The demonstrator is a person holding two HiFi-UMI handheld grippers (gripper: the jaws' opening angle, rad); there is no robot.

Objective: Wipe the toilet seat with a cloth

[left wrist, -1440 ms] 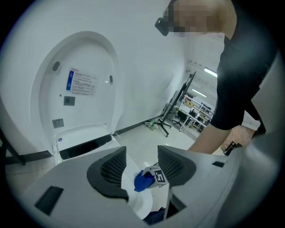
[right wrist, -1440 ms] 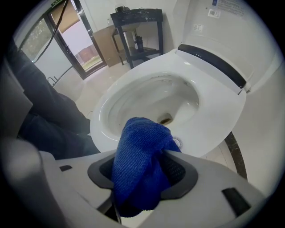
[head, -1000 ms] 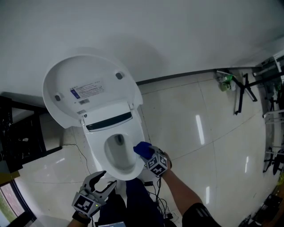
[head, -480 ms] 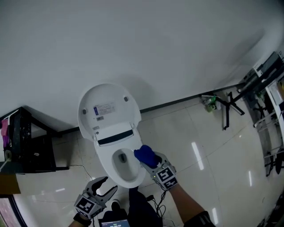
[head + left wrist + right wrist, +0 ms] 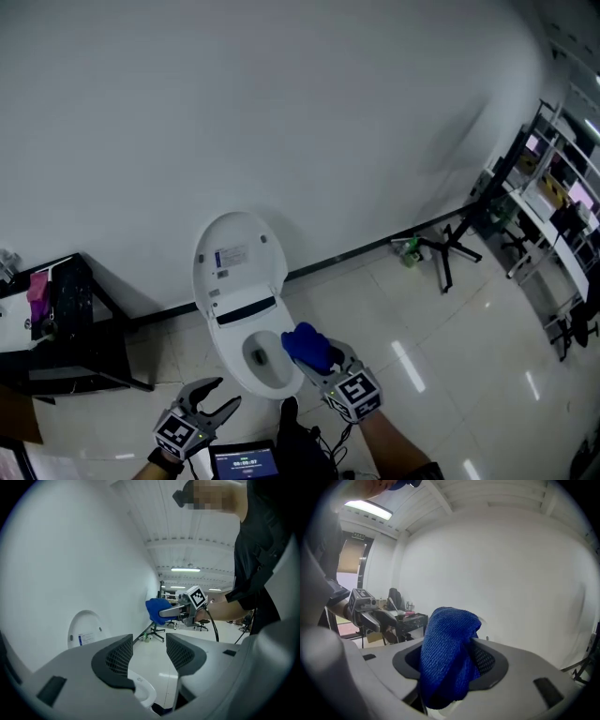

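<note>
A white toilet [image 5: 246, 323] stands against the wall with its lid [image 5: 234, 258] raised; the seat [image 5: 234, 367] rings the bowl. My right gripper [image 5: 314, 358] is shut on a bunched blue cloth [image 5: 305, 345] [image 5: 447, 656], held above the seat's right rim. My left gripper [image 5: 212, 398] hangs open and empty, low to the left of the bowl's front. In the left gripper view the open jaws frame the floor, with the blue cloth [image 5: 158, 609] and the lid [image 5: 86, 630] beyond.
A black stand [image 5: 66, 328] with items sits left of the toilet. A green bottle [image 5: 406, 250] and a black tripod [image 5: 448, 248] stand by the wall at right. Shelving [image 5: 553, 206] fills the far right. A small screen [image 5: 244, 463] shows at the bottom.
The head view has pulled back and up, so the toilet looks smaller. The right gripper with the cloth has lifted off the seat's right rim. The left gripper stays open.
</note>
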